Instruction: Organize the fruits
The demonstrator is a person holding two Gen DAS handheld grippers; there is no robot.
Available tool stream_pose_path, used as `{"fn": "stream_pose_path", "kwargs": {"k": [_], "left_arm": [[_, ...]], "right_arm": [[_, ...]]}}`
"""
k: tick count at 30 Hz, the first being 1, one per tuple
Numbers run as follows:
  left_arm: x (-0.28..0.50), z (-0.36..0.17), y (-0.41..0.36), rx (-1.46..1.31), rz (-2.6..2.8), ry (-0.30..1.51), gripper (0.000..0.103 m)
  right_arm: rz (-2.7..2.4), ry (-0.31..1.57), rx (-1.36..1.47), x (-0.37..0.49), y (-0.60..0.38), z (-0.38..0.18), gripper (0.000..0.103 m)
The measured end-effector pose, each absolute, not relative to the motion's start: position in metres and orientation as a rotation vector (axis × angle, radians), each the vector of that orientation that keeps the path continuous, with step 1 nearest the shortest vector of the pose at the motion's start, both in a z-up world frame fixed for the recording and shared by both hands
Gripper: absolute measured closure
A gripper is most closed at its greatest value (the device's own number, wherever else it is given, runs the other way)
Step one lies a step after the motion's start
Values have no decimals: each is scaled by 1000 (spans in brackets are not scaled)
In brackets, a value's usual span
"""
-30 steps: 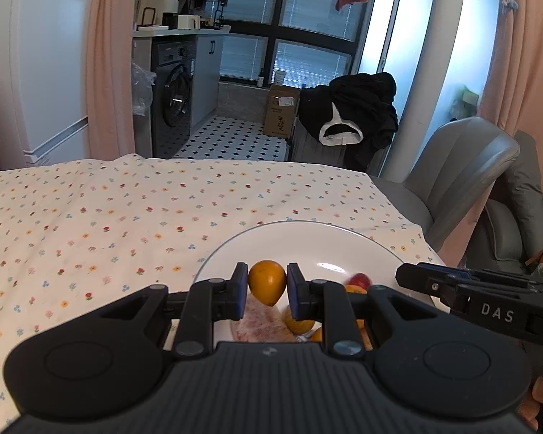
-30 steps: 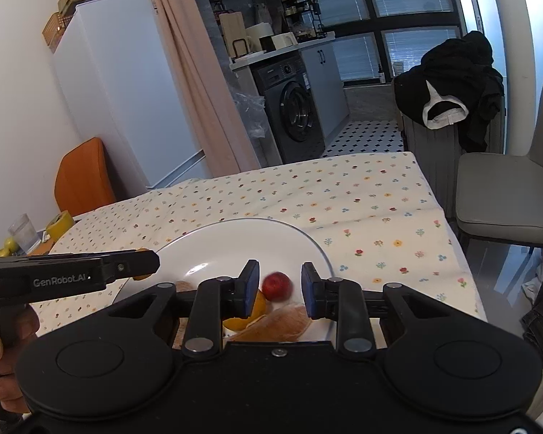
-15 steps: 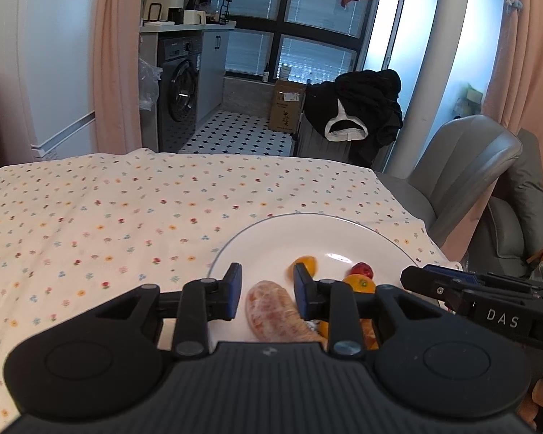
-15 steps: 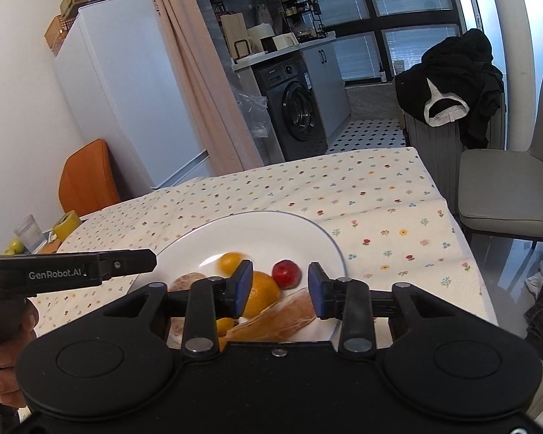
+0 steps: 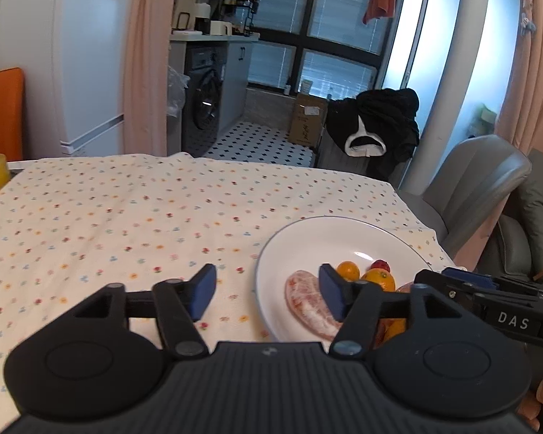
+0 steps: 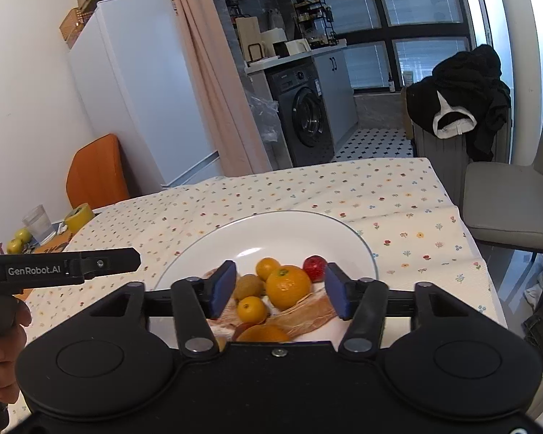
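A white plate [image 6: 351, 238] sits near the right edge of the surface [image 5: 126, 217], which is covered by a flower-dotted cloth. All the fruit lies heaped on the near half of the plate: a big orange [image 6: 288, 286] in the middle, a small orange [image 6: 268, 268] just beyond it on the left, a kiwi [image 6: 248, 286] touching the big orange's left side, another small orange [image 6: 251, 309] nearer still, a red fruit [image 6: 315, 268] at the far right, and pale peeled segments [image 5: 309, 303] along the near rim. The left gripper [image 5: 268, 291] hovers over the plate's left rim, jaws spread wide and holding nothing, one pad over the cloth and the other over the segments. The right gripper [image 6: 279, 291] hangs just above the heap, jaws likewise released and empty, the fruit showing between them. A hand [image 6: 1, 347] grips the left tool's handle. At the far left edge of the surface stand a glass [image 6: 40, 222] and two green fruits [image 6: 18, 240].
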State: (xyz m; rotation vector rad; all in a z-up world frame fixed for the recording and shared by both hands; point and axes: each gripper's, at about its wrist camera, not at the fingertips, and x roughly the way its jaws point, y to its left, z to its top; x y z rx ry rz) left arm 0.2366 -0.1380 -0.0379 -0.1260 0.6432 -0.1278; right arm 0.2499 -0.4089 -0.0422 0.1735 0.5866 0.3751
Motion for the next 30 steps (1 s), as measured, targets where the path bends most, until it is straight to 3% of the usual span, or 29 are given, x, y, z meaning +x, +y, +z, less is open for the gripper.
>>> {"fn": "stream_pose_path", "kwargs": {"k": [5,18,30], "left_arm": [[218,-32,-127,-130,-103,612,22],[172,-25,-85,-189,-53,571,21],[136,-13,-63,-166,-8,530,21]], "right_arm": [[389,568,166,236,-402,-35,35],[440,557,145,211,-376,-25,25],[464,525,138,187,-364,-10,3]]}}
